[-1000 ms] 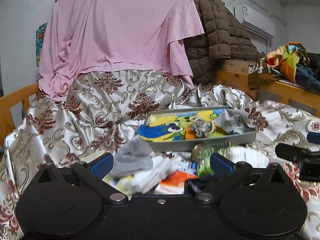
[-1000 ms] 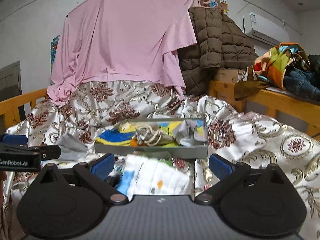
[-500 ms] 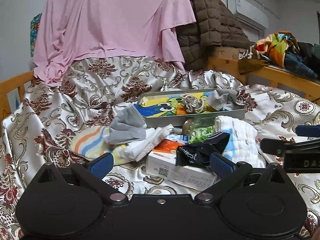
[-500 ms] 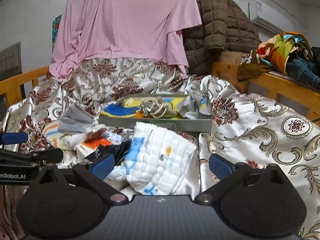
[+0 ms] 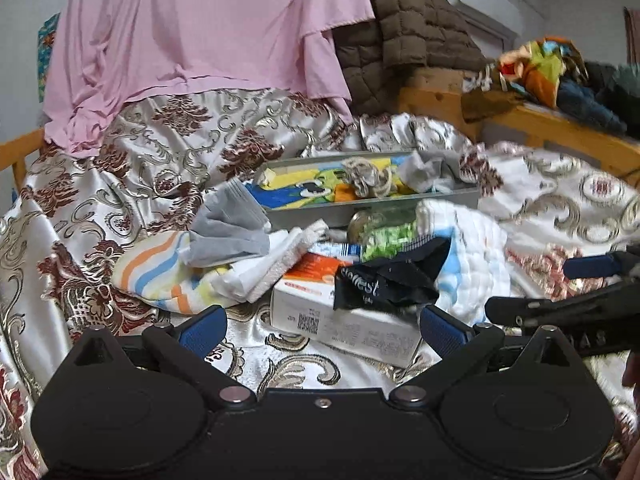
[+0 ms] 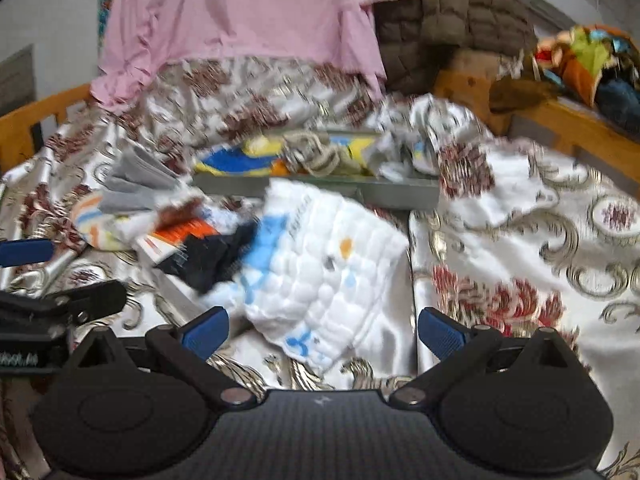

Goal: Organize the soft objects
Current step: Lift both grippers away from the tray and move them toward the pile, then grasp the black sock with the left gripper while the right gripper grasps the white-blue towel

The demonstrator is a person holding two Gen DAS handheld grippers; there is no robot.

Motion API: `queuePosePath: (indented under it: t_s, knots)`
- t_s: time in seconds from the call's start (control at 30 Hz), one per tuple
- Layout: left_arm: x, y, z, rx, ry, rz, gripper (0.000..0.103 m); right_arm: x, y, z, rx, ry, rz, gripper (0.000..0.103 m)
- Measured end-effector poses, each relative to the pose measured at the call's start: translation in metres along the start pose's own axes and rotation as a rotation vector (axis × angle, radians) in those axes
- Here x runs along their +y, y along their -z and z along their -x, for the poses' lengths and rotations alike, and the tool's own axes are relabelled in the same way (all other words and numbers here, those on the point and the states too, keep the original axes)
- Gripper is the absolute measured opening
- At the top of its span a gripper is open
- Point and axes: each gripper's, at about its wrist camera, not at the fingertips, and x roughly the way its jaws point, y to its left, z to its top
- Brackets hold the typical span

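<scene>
Both hand-held grippers, left (image 5: 322, 330) and right (image 6: 322, 332), gape empty and have pulled back from the bed, exposing the heap: black sock (image 5: 390, 282) on a box (image 5: 340, 322), quilted cloth (image 6: 328, 268) right, tray (image 5: 372, 210) beyond. Sorting seems barely begun.

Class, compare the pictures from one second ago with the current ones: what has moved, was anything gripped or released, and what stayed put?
Both grippers rose and pulled back, so more of the pile shows. The left gripper and right gripper stay open; nothing was gripped or released. The white quilted cloth, black cloth, box, grey cloth and tray appear unmoved.
</scene>
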Motion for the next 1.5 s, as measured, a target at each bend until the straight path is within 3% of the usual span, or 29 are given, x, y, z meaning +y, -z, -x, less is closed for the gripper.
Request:
queuePosePath:
  t_s: [0.2,0.47,0.73,0.93,1.17,1.5]
  knots:
    - [-0.002,0.001,-0.01,-0.026,-0.035,-0.04,0.102,-0.017,-0.001,-0.013,0.022,-0.045,-0.094,0.103]
    - [-0.004,-0.005,-0.038,-0.051,0.064,-0.158,0.102,-0.032,-0.007,-0.022,-0.036,-0.107,-0.16,0.103]
    - [-0.004,-0.013,-0.059,-0.096,0.188,-0.259,0.102,-0.038,-0.013,-0.034,-0.027,-0.156,-0.167,0.103]
    - [-0.004,-0.013,-0.073,-0.063,0.272,-0.315,0.102,-0.039,-0.016,-0.044,-0.011,-0.183,-0.169,0.103]
    - [0.004,-0.019,-0.089,0.005,0.347,-0.259,0.102,-0.033,-0.017,-0.052,0.011,-0.209,-0.148,0.102]
    - [-0.006,-0.016,-0.091,0.055,0.441,-0.313,0.084,-0.03,-0.016,-0.055,0.021,-0.213,-0.144,0.092]
